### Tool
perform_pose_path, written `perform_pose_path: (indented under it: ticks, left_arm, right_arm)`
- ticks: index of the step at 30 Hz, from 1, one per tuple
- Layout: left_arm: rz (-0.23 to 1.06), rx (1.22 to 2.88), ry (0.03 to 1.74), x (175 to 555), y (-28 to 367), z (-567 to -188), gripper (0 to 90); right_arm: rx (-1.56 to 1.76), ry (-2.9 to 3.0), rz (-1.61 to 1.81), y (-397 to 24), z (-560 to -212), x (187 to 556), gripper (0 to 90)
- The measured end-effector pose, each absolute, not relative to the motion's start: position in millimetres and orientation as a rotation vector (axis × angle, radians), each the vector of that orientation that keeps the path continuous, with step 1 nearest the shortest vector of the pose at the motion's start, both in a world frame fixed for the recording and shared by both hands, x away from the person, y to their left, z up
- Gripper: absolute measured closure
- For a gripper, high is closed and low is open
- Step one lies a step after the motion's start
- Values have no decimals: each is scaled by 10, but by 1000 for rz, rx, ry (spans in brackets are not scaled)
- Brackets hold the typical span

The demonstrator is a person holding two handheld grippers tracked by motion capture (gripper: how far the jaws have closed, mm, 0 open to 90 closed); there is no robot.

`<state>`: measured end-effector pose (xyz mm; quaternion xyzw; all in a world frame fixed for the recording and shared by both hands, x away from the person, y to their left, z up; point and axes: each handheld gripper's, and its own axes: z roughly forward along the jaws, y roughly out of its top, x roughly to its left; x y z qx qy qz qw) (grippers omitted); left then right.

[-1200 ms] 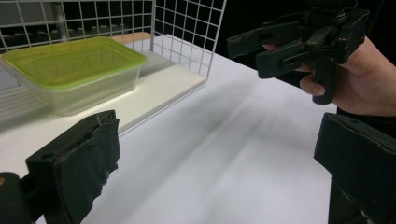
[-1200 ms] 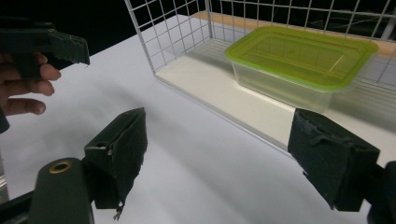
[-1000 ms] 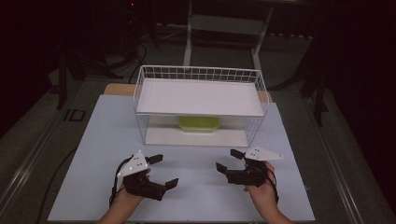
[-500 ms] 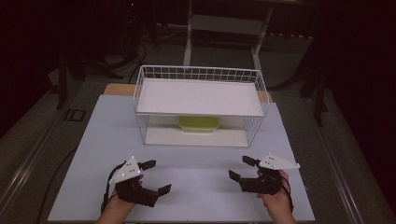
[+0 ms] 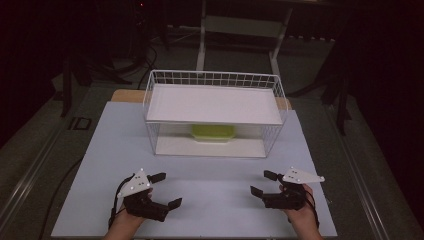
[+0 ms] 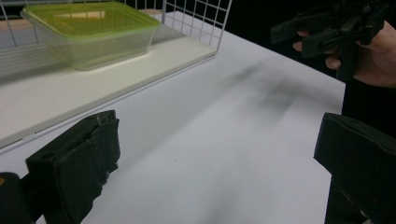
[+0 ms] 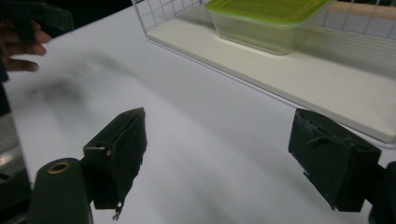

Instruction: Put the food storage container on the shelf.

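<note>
- Against the high view of a second ago, both grippers have drawn back toward the bottom edge of the frame and further apart. The left gripper [image 5: 161,191] now sits at lower left and the right gripper [image 5: 263,184] at lower right, both over the bare white tabletop [image 5: 215,175].
- Both have their jaws spread wide and hold nothing. Each gripper view shows open table between its two black pads.
- I read that pull-back as a pause or reset rather than an approach. Neither tool is closing on anything, so the work on the box looks not yet begun, or just finished.
- The thing nearest to hand is the clear plastic food box with a lime-green lid [image 5: 213,132]. It stands upright in the centre of the frame, on the lower white shelf [image 5: 175,146] of the white wire rack [image 5: 150,90], under the rack's upper white shelf board [image 5: 212,103].
- In the left gripper view the box [image 6: 91,32] lies at upper left, its lid flat and seated, its walls see-through and apparently empty.
- In the right gripper view the same box [image 7: 271,21] lies at the top, well apart from the jaws.
</note>
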<state>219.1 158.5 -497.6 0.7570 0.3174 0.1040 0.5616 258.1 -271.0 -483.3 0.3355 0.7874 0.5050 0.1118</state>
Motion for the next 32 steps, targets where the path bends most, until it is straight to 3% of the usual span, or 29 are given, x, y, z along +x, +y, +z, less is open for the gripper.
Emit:
perform_pose_path:
  ticks: [32]
  left_arm:
    - [246,1767,795,2279,1608,-5115,9]
  right_arm:
    - [954,2365,1429,-2752,-4973,2673,183]
